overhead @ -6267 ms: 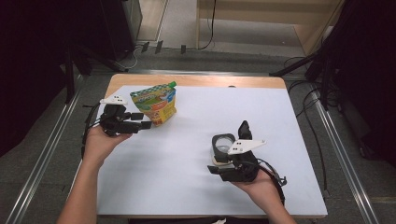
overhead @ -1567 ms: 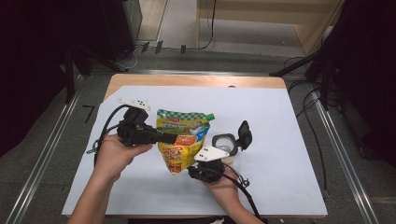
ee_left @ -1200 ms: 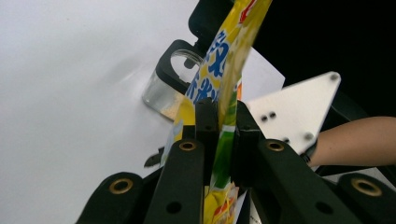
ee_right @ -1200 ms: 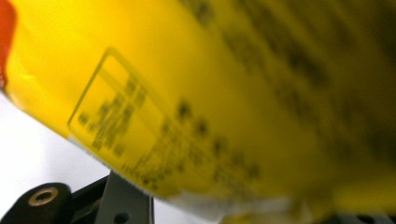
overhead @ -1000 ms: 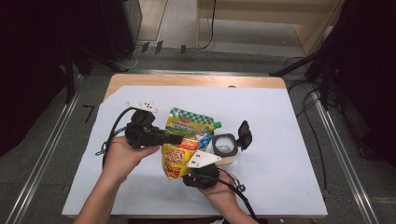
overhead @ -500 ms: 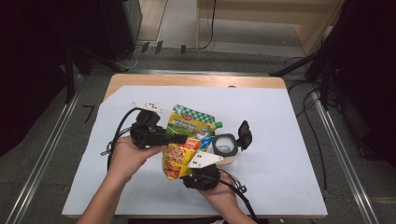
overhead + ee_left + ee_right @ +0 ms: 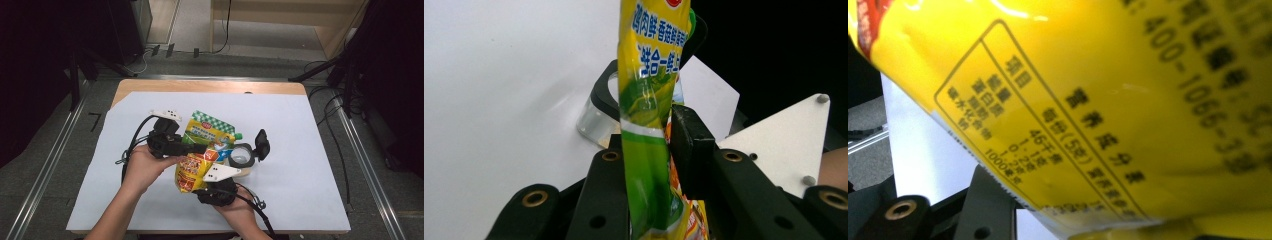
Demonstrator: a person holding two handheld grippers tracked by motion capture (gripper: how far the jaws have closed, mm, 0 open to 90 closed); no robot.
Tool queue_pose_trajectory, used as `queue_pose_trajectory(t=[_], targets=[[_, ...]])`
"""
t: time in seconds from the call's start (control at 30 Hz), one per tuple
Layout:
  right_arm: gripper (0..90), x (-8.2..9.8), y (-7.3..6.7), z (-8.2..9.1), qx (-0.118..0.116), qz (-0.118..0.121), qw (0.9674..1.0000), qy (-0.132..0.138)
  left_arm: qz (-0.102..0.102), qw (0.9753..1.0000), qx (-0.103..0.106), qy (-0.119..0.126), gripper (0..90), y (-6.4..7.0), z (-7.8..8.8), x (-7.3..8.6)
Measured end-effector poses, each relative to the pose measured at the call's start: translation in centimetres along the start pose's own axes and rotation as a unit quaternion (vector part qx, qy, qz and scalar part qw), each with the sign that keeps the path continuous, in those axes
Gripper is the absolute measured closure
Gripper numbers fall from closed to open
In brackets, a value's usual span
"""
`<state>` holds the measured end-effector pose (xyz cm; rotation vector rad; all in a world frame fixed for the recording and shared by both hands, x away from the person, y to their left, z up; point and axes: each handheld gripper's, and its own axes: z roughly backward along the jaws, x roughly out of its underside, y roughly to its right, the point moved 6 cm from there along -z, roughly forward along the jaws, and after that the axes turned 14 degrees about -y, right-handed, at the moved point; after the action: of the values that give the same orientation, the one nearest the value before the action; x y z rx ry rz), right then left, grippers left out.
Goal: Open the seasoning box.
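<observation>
Nearest to you, your right gripper [image 7: 216, 186] sits at the front edge of the white tabletop [image 7: 310, 150], its grey three-cornered plate tilted up toward the pouch. Its fingers have just been closing a little, and the bottom end of the yellow pouch [image 7: 197, 160] lies between them; in the right gripper view the pouch's printed back [image 7: 1108, 110] presses right up against the camera, with one black finger [image 7: 983, 205] showing under its lower seam, so you hold the pouch by that end, though the pads themselves are hidden. A little farther in, your left gripper [image 7: 192, 148] comes in from the left, lying level across the pouch's middle. Its fingers have just been opening, and in the left gripper view the pouch [image 7: 649, 125] stands edge-on between them: the right finger [image 7: 689, 145] is touching or very close to the film, the left finger [image 7: 606, 195] lies alongside it, and you cannot tell for sure whether they still pinch. The pouch is raised off the tabletop, slanting away from you, its green checked top and green cap pointing toward the far side. Just beside it on the right stands a clear jar [image 7: 241, 156] with its black lid [image 7: 262, 145] flipped open.
</observation>
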<state>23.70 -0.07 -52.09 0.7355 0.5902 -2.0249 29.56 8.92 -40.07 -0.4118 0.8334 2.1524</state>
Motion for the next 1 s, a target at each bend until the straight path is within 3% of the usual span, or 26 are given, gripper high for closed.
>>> queue_pose_trajectory(t=[0.5,0.67,0.77,1.0], targets=[[60.5,0.0,-1.0,0.1,-0.019,0.002,0.9998,-0.004,-0.005,0.9999,-0.006,-0.008,74.4,0.1,-0.9,-0.2],[61.2,-0.1,-1.1,0.2,-0.024,0.002,0.9997,-0.002,-0.018,0.9998,-0.011,-0.004,74.0,0.1,-1.0,-0.2],[62.6,-0.1,-1.3,0.3,-0.037,-0.002,0.9993,-0.003,-0.029,0.9993,-0.022,0.001,73.0,0.1,-1.2,-0.2],[63.2,-0.3,-1.7,0.6,-0.055,-0.009,0.9985,0.0,-0.026,0.9995,-0.015,0.008,72.5,0.0,-1.5,-0.1]])
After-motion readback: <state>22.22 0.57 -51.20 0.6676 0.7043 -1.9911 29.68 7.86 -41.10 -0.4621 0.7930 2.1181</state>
